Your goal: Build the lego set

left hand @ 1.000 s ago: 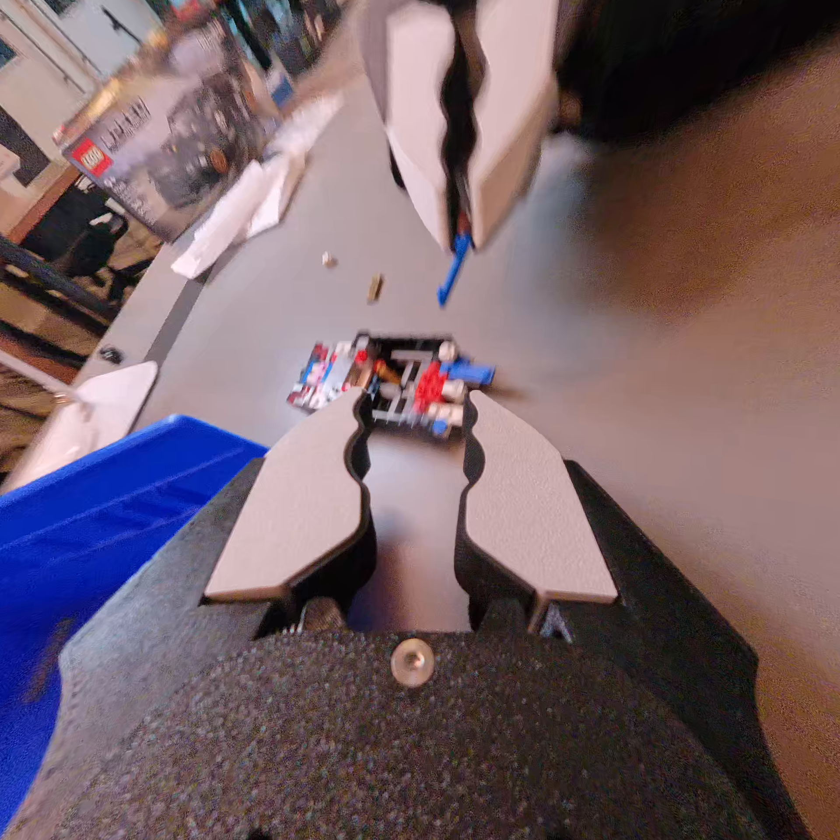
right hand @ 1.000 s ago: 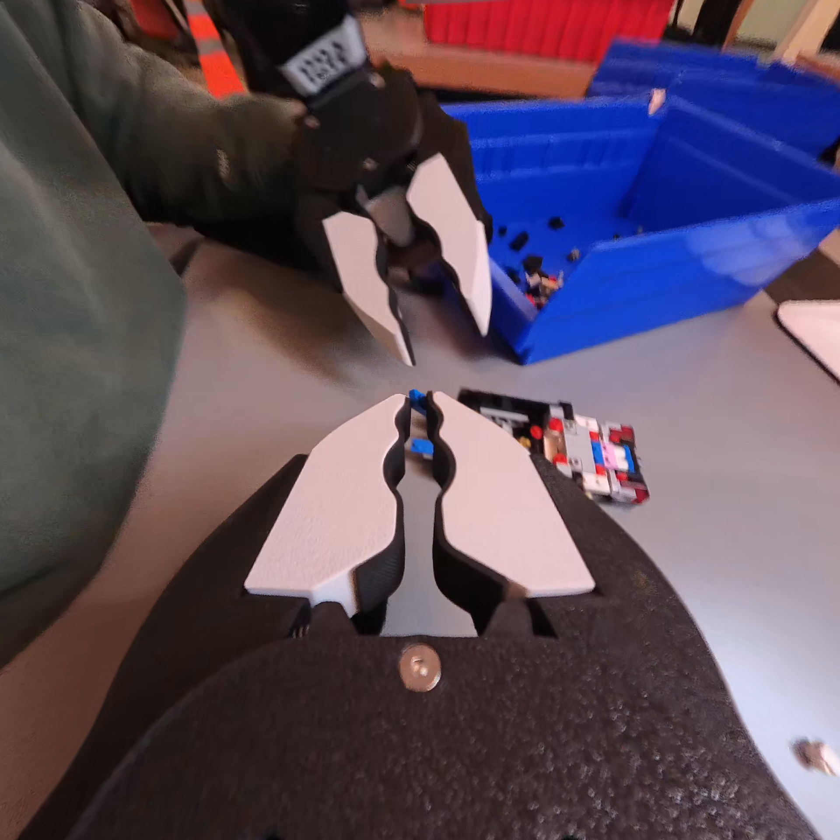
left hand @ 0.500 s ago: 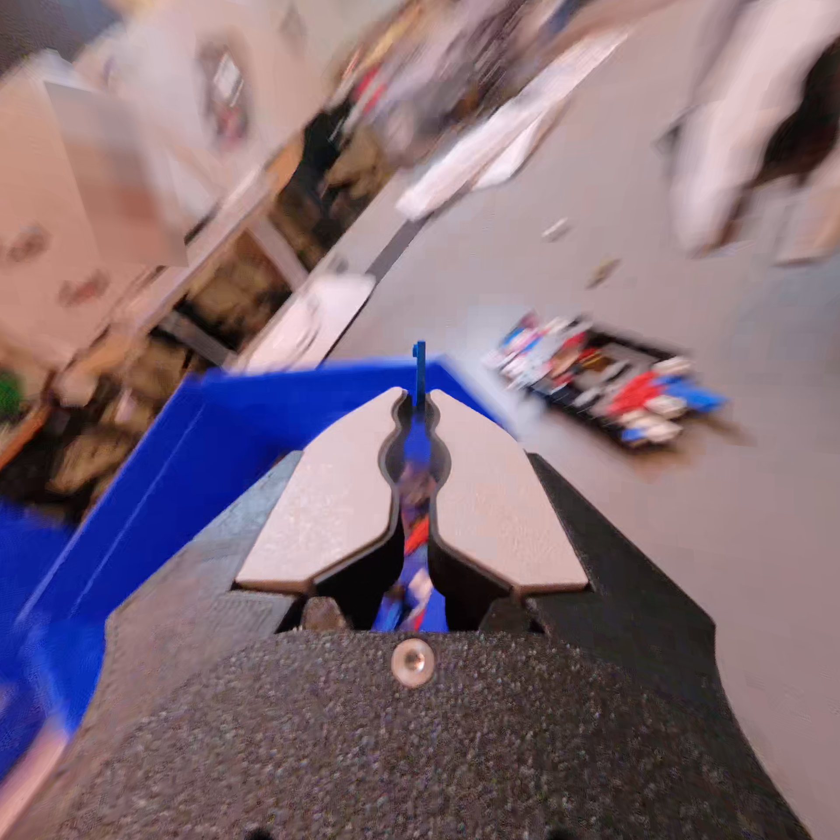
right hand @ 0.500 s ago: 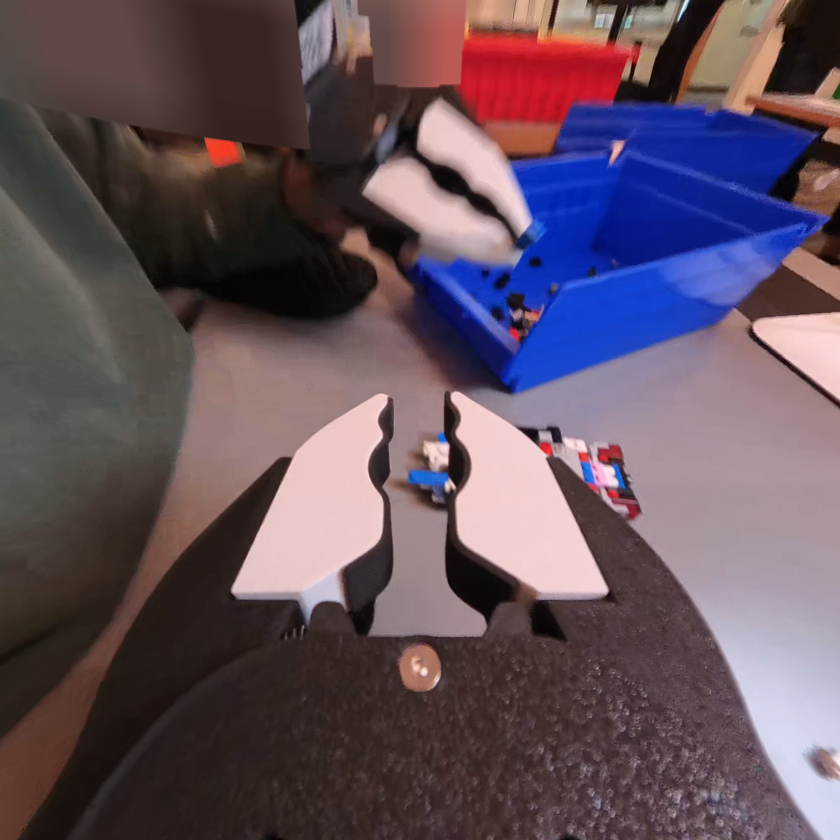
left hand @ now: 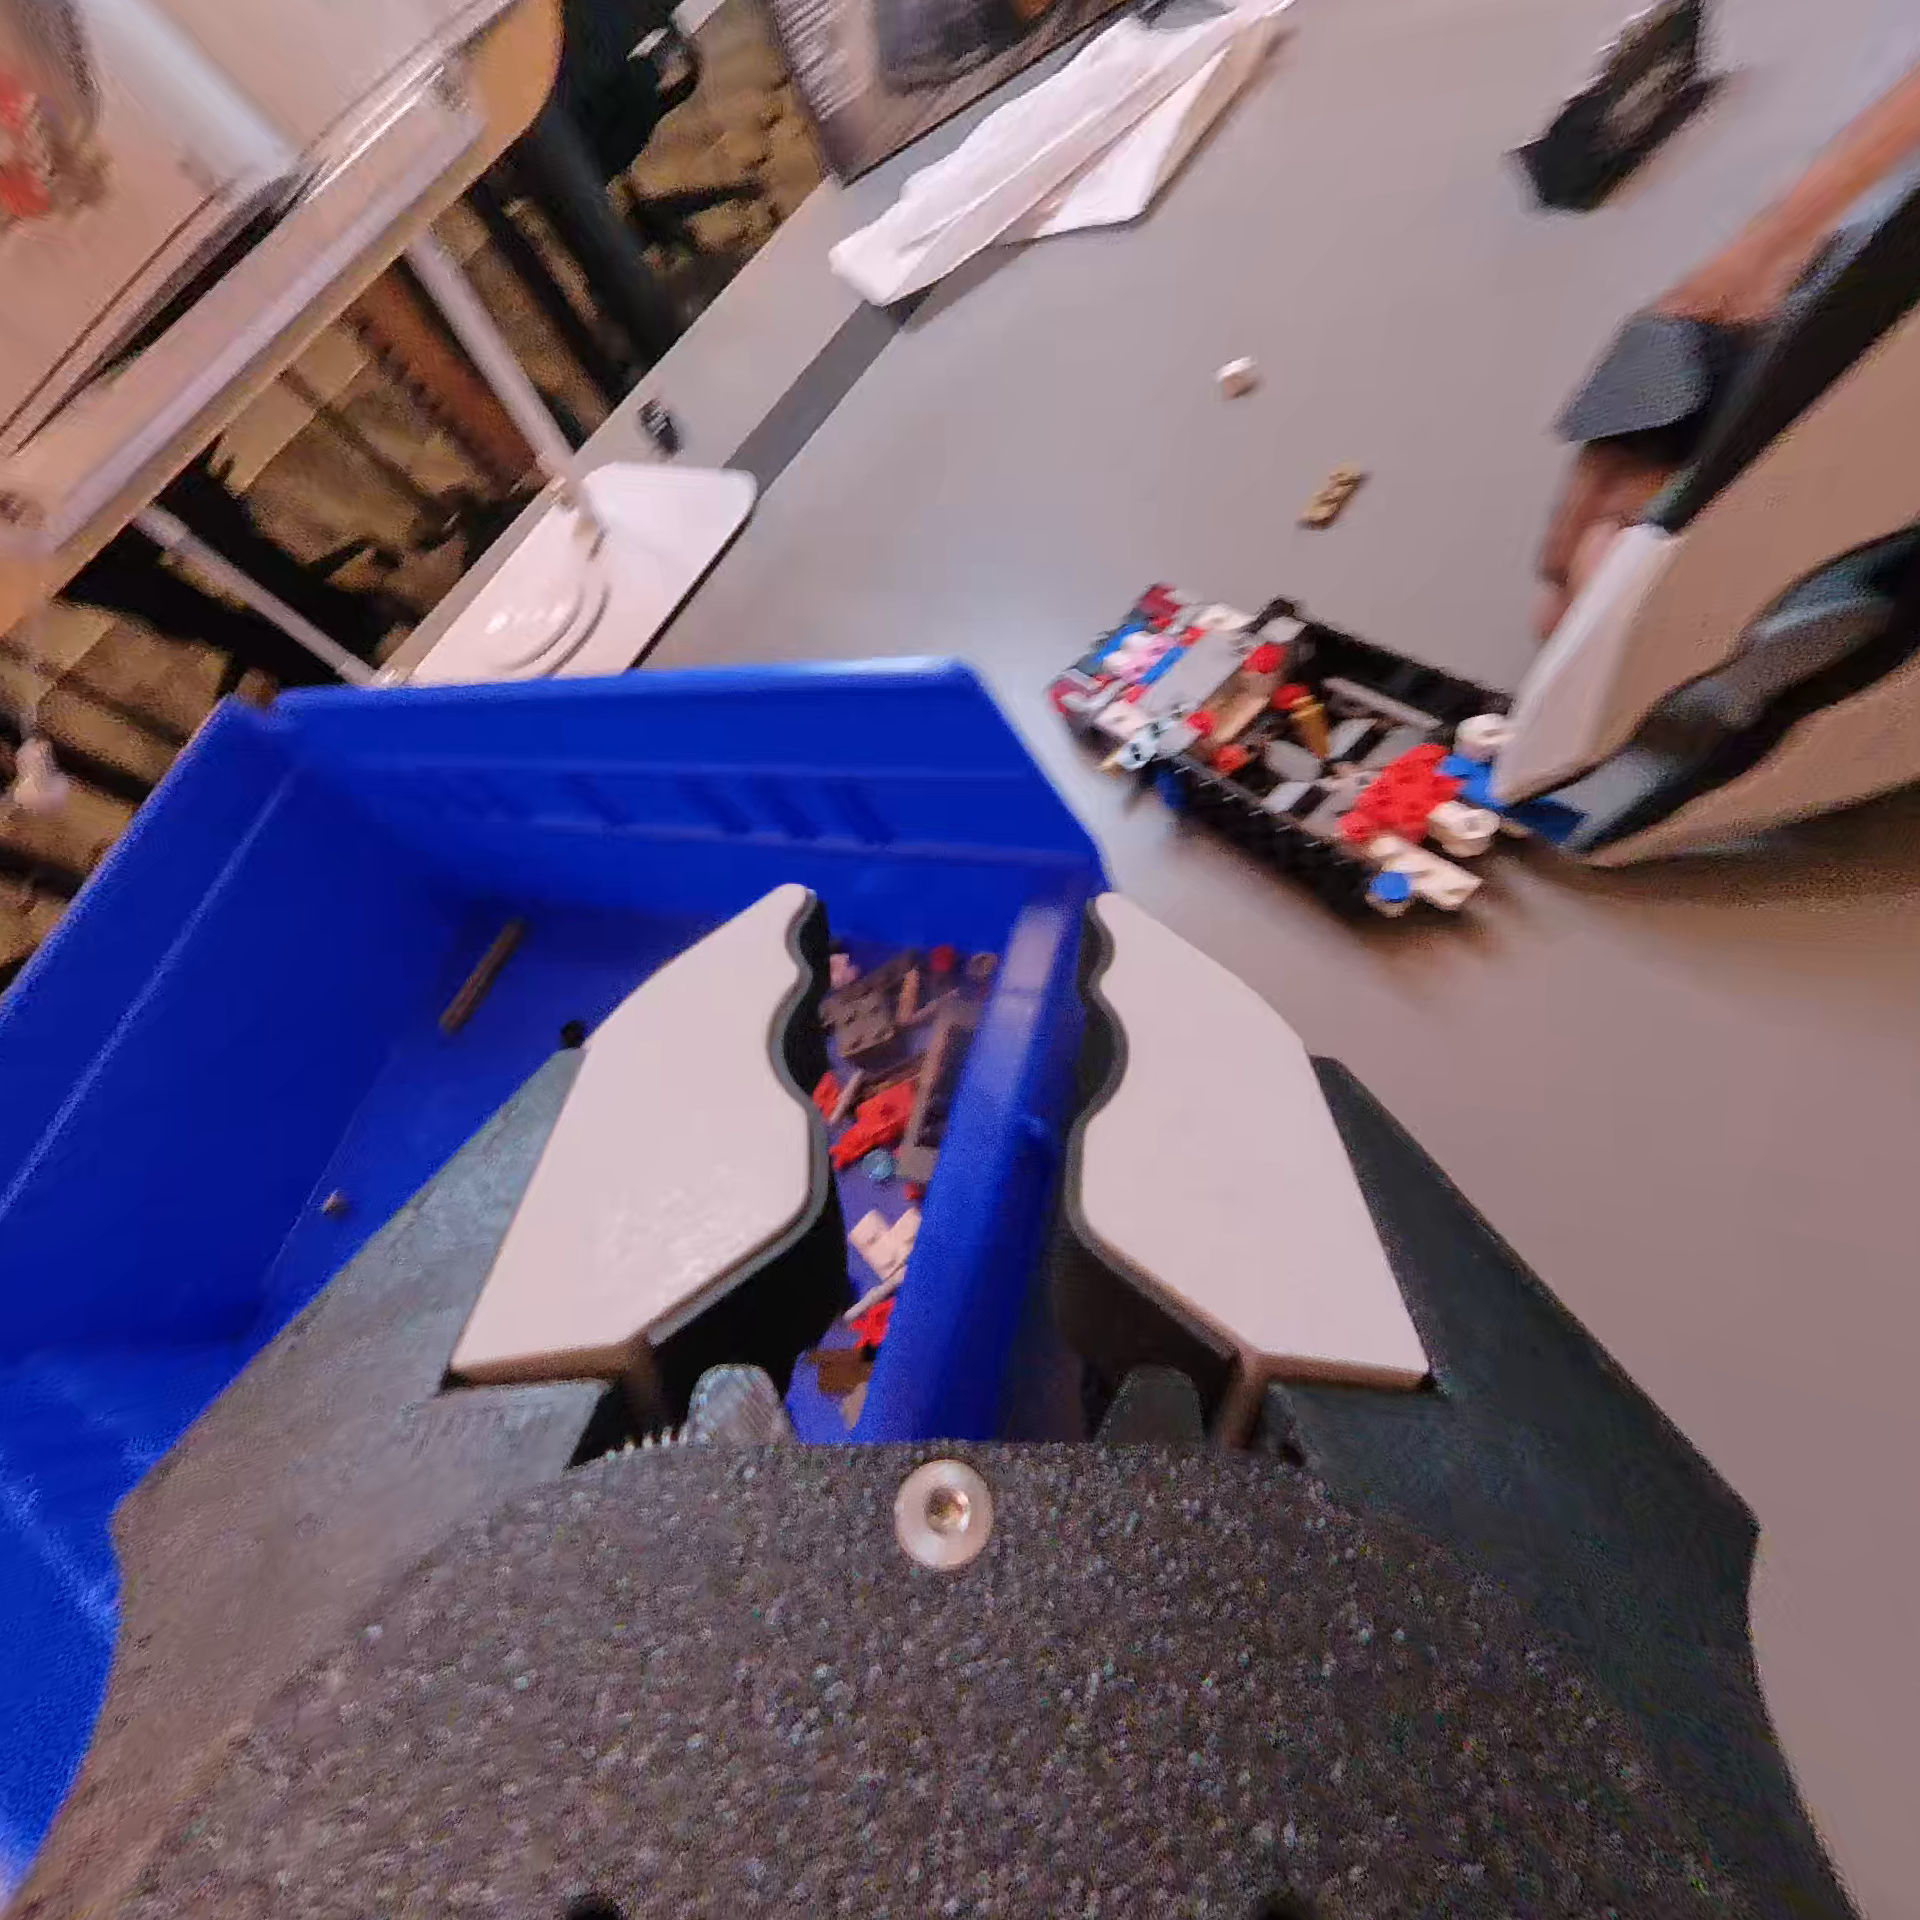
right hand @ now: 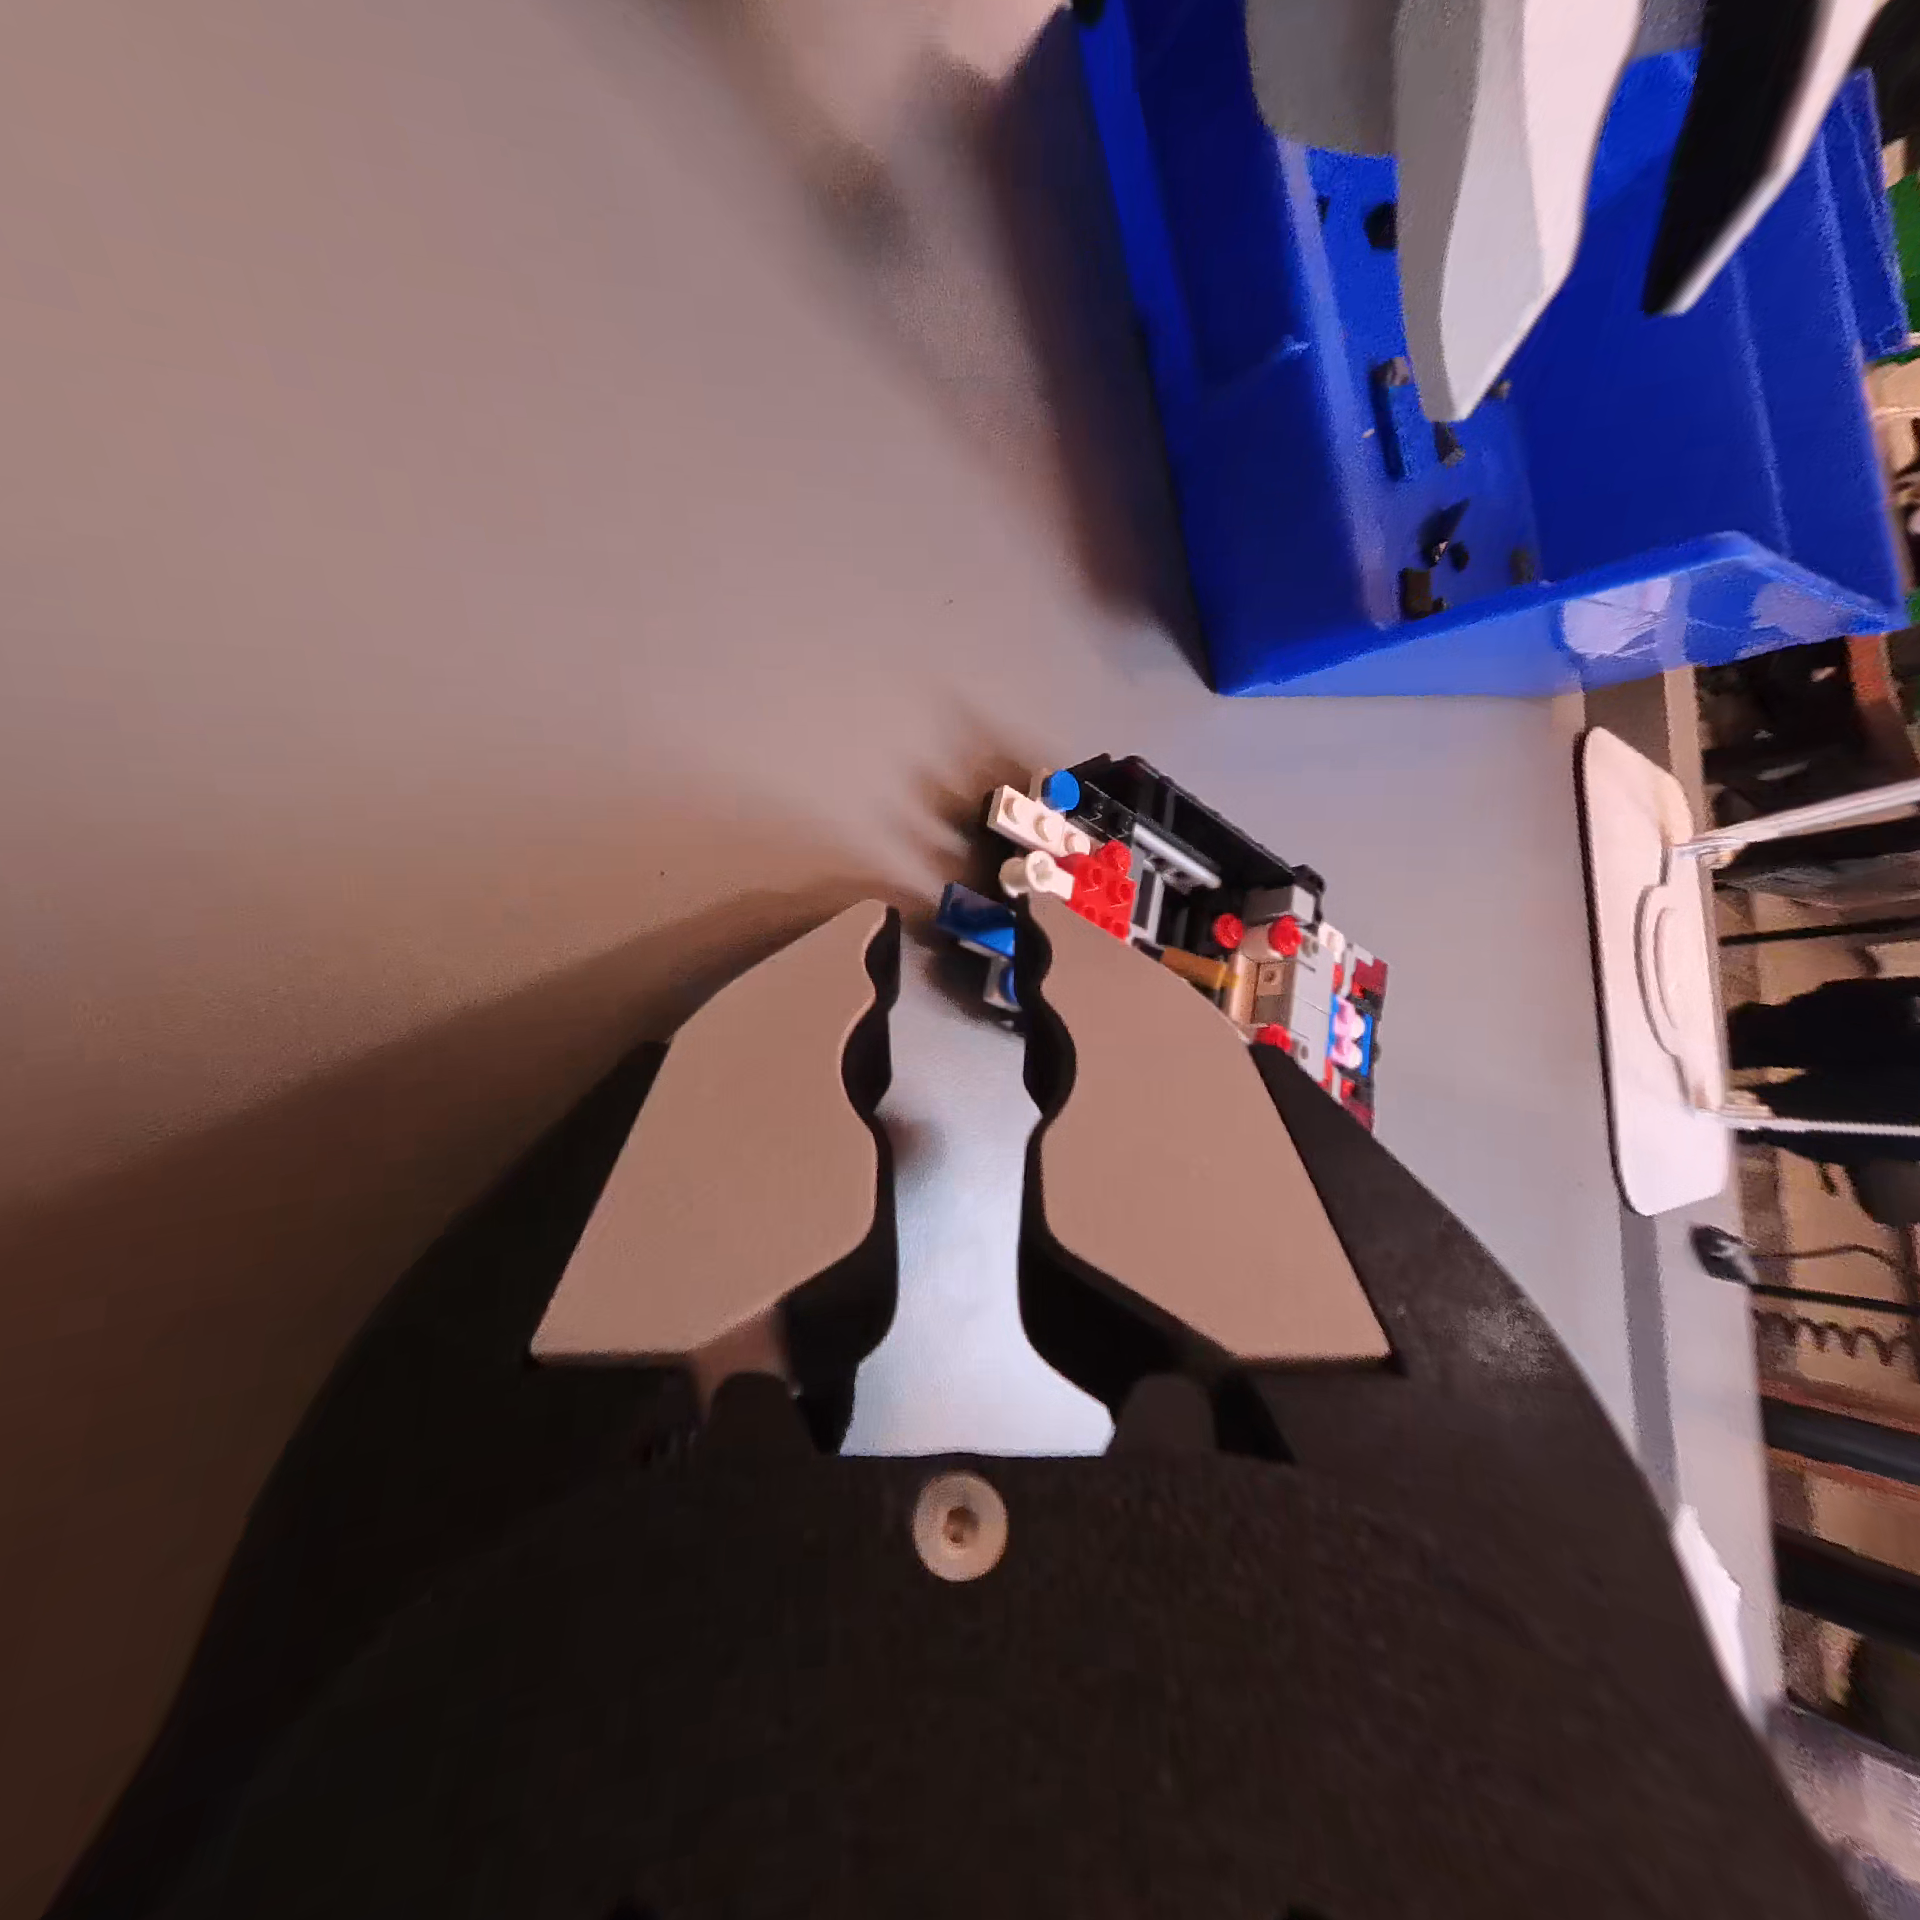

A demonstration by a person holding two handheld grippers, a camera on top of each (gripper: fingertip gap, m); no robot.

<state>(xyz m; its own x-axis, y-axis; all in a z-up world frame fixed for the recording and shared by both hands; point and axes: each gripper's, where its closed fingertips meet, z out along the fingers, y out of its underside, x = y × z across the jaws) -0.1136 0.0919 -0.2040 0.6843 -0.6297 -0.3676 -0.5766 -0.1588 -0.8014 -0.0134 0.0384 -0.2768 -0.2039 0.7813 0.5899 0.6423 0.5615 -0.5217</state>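
Note:
The partly built lego model [left hand: 1278, 748], black-framed with red, white and blue parts, lies on the grey table. My left gripper [left hand: 951, 914] is open and empty. It hovers over the blue bin [left hand: 623, 748], with the bin's near wall between its fingers. Loose bricks [left hand: 883, 1060] lie in the bin below. My right gripper [right hand: 956, 920] is open at the model's [right hand: 1174, 883] near end. A blue part [right hand: 982, 935] of the model stands between its fingertips, apart from the left pad. The left gripper [right hand: 1558, 353] also shows in the right wrist view, above the bin [right hand: 1351, 644].
Two small loose pieces [left hand: 1234, 376] [left hand: 1330, 494] lie beyond the model. White paper [left hand: 1039, 135] and a dark object [left hand: 1621, 114] lie farther back. A white stand base [left hand: 623, 561] sits at the table's edge behind the bin.
A thin blue piece passed from my right gripper to my left. The left carried it over the bin and opened, and the piece is gone from its grasp. The right opened and dropped to the model.

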